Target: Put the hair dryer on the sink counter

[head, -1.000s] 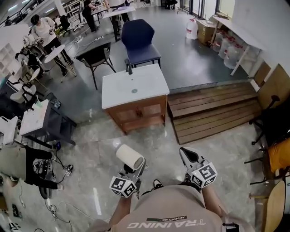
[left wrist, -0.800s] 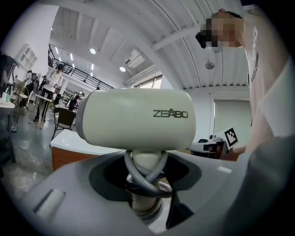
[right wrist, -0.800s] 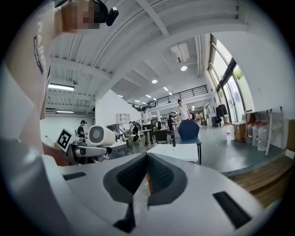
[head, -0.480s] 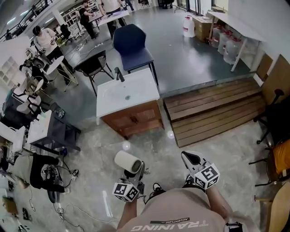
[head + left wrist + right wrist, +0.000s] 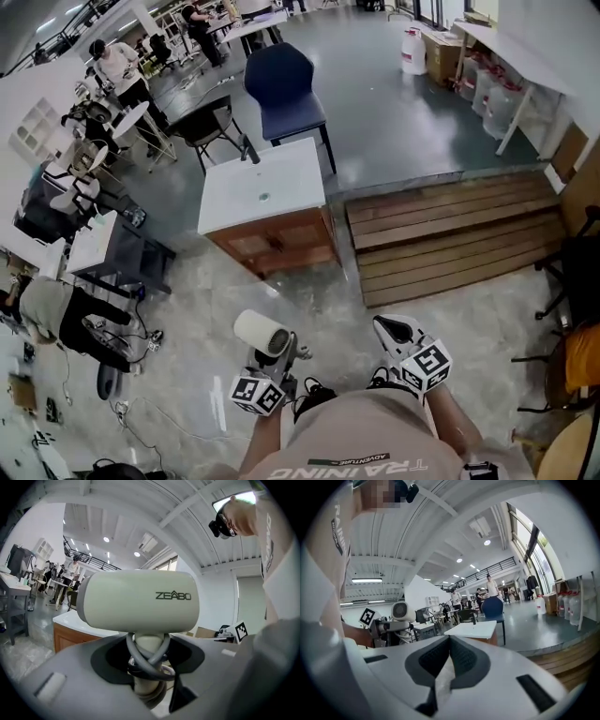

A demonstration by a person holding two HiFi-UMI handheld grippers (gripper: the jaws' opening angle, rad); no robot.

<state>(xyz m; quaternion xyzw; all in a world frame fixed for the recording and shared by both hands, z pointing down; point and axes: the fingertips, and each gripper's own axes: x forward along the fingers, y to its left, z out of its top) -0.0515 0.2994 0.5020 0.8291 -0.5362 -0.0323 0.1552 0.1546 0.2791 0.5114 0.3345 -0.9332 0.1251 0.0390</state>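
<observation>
The cream hair dryer point(image 5: 263, 333) stands upright in my left gripper point(image 5: 275, 354), low in the head view and close to my body. In the left gripper view its barrel point(image 5: 138, 602) fills the middle, and the jaws are shut on its handle point(image 5: 147, 667), which has the grey cord wound round it. The sink counter point(image 5: 262, 183), a white top with a dark faucet point(image 5: 248, 150) on a wooden cabinet, stands ahead across bare floor, well clear of both grippers. My right gripper point(image 5: 397, 330) is shut and holds nothing; its pads meet at the tips point(image 5: 450, 641).
A blue chair point(image 5: 284, 84) and a black chair point(image 5: 202, 122) stand behind the counter. Wooden steps point(image 5: 450, 234) run along its right side. At left are a dark desk point(image 5: 112, 248) and floor cables point(image 5: 122, 375). People work at the far back left.
Both grippers keep their pose in front of me, the dryer still gripped. The counter and floor have shifted in view as I move, the counter now slightly further left.
</observation>
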